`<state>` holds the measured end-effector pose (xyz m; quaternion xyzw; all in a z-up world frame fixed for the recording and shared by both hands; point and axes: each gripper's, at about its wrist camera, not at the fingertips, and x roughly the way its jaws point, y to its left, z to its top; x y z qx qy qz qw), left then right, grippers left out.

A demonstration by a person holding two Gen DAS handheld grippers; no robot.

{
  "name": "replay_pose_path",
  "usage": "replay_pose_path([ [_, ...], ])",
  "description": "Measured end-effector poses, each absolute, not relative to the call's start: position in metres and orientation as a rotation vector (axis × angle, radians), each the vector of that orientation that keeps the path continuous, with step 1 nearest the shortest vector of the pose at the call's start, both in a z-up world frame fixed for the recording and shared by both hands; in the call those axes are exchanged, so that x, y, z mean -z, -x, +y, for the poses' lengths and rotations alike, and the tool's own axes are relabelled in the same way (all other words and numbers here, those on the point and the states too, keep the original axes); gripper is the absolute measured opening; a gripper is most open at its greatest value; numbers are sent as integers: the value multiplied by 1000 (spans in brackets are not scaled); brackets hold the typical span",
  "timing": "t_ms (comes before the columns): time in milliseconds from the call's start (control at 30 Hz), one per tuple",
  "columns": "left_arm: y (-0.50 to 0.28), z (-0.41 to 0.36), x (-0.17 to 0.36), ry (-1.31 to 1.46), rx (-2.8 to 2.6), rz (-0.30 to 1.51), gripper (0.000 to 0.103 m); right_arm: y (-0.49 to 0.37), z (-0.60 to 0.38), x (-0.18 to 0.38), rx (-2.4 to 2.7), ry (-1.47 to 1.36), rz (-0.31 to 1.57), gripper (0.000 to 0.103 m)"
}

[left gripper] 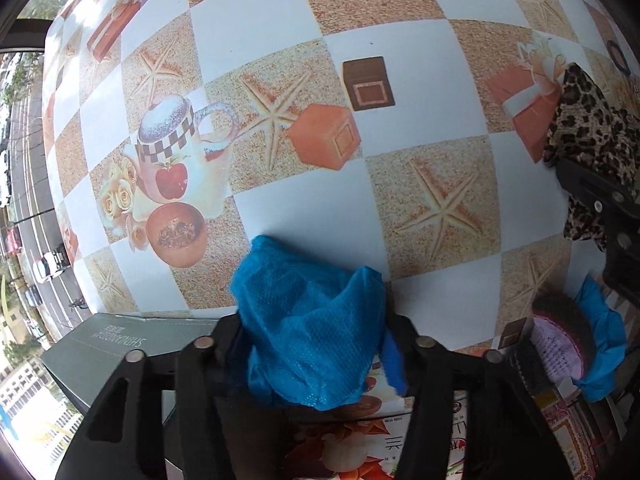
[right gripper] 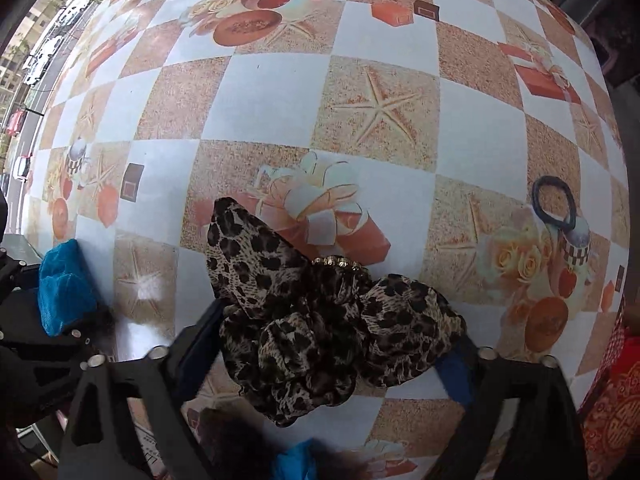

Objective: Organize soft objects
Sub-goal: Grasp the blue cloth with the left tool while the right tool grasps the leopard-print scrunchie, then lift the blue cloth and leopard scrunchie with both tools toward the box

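Note:
My left gripper point(left gripper: 314, 344) is shut on a crumpled blue non-woven cover point(left gripper: 308, 328) and holds it above a printed box point(left gripper: 360, 448). My right gripper point(right gripper: 328, 344) is shut on a leopard-print hair bow point(right gripper: 320, 320) with a gold clasp, above the table. The bow also shows at the right edge of the left wrist view point(left gripper: 592, 136). The blue cover shows at the left of the right wrist view point(right gripper: 64, 288). A black hair tie point(right gripper: 554, 204) lies on the tablecloth to the right.
The table has a checkered cloth point(left gripper: 280, 20) printed with starfish, cups and gift boxes. A grey-green box point(left gripper: 120, 344) stands at lower left. A pink knitted item point(left gripper: 560, 344) and another blue cover point(left gripper: 604, 344) lie at lower right. A red patterned packet point(right gripper: 612, 392) is at the right.

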<state>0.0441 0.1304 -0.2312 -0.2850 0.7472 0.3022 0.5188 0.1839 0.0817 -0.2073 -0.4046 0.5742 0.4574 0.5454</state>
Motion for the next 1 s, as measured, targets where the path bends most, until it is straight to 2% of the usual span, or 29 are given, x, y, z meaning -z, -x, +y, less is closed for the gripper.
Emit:
replay_pose_path([
  [67,-46,124,225,677,-725,1771,35,-183,78,204,-1101,985,1328,66],
  [133,-45,123,218,716,-718,1712,32,-184,75,199,-1124,981,1329,45],
  [200,-44,121,209,747,-714,1650,31,-193,70,196,-1135,925,1387,40],
  [533,-54,108,161,710,-700,1485,31,-235,40,159,-1140,712,1455,40],
  [1000,-90,53,104,564,-575,1367,31,-262,-27,127,-1047,582,1472,40],
])
